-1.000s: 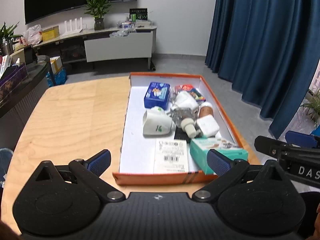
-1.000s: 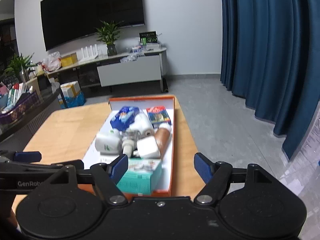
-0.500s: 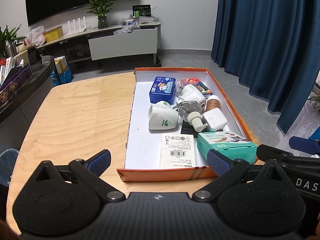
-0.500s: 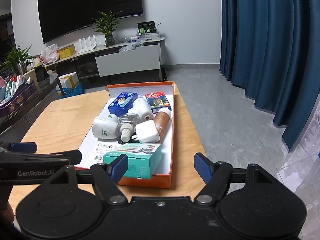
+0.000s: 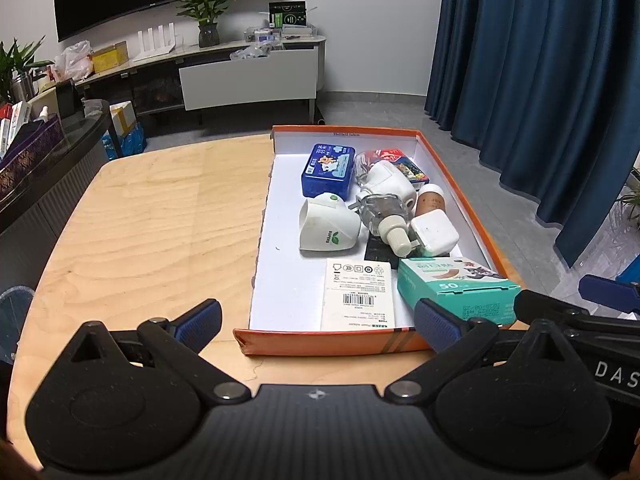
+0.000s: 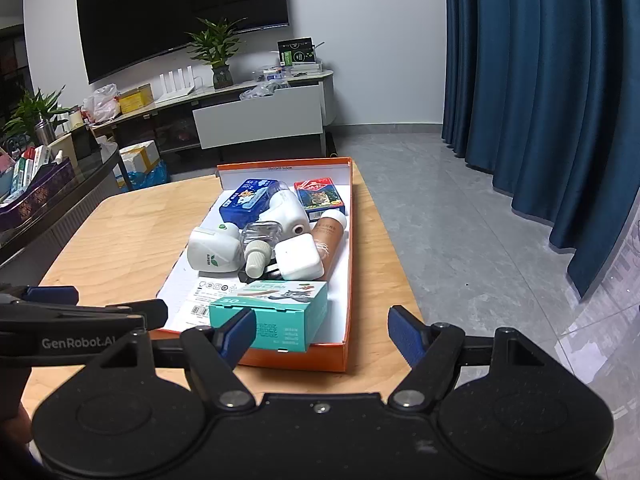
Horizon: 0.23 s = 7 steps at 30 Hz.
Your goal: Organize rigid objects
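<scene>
Beyond both spread fingers [image 5: 202, 318] — orange box [image 5: 320, 346], untouched.

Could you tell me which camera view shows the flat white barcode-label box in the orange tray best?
The left wrist view: the barcode-label box lies fully exposed, its whole top face readable. In the right wrist view, only its far end shows; the teal box and the left gripper's finger cover the rest.

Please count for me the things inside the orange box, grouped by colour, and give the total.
White: 4 - plug-in device, charger, rounded device, flat label box
Blue: 1 - tin
Teal: 1 - carton
Red: 1 - card box
Brown: 1 - bottle
Clear: 1 - bottle
Total: 9
</scene>
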Motion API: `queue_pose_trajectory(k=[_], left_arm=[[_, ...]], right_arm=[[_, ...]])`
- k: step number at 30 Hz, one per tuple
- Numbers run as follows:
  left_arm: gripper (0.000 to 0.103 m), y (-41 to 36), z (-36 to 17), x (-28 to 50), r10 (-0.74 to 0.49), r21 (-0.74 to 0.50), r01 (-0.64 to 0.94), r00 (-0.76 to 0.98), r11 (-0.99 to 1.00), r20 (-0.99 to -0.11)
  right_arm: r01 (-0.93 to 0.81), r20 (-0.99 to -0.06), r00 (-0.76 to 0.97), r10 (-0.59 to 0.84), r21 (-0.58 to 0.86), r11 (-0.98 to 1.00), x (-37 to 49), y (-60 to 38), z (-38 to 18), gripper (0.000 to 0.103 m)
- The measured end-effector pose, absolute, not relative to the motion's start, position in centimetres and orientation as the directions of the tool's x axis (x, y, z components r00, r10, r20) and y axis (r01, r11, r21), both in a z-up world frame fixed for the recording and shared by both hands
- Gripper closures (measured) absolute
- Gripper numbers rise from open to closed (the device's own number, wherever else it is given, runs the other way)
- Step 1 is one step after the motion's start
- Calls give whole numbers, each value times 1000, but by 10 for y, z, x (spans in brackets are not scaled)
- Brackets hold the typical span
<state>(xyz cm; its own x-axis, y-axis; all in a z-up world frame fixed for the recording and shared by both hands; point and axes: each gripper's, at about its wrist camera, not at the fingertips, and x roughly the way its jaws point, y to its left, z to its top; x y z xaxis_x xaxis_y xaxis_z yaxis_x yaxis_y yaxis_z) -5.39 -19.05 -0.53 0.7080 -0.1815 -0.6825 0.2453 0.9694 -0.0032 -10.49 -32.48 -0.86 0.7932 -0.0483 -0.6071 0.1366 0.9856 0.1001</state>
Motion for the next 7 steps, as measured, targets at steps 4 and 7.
queue_pose_trajectory(k=[4, 7], left_arm=[[0, -190, -5, -55, -186, -5, 249, 712, 969, -677], [0, -189, -5, -54, -192, -9, 252, 712, 968, -675]], right_arm=[[136, -608, 793, -49, 98, 986, -105, -324, -9, 17], [136, -609, 792, -49, 98, 986, -105, -325, -9, 17]])
